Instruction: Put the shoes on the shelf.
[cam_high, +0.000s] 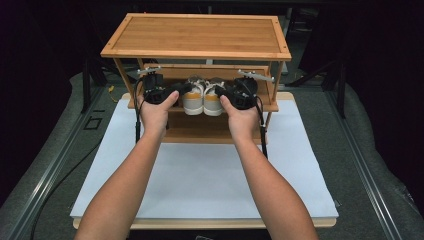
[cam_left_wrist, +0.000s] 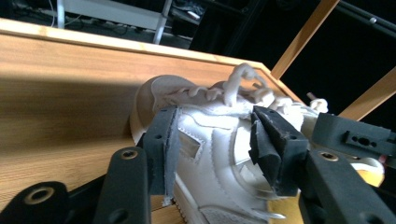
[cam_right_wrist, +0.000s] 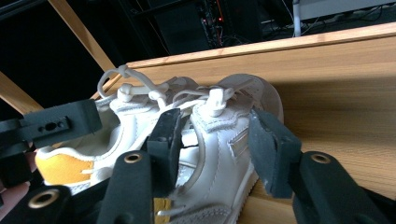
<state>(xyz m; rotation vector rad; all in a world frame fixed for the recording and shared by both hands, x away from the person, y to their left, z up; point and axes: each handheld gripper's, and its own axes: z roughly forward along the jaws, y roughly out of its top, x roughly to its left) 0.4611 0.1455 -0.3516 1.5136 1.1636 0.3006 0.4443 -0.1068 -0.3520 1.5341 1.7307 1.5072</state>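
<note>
A pair of white shoes with yellow heels stands side by side on the middle shelf of a wooden rack, heels toward the person. The left shoe sits between the jaws of the left gripper; in the left gripper view the two black jaws straddle the shoe's white side, one pad lying against the leather and the other close by the laces, but whether they press or merely bracket it cannot be told. The right shoe lies likewise between the jaws of the right gripper; in the right gripper view the jaws stand on either side of its upper, and a firm grip cannot be made out there either. Each gripper is held by a hand reaching in under the top board. The rack stands at the far end of a white mat on the table.
</note>
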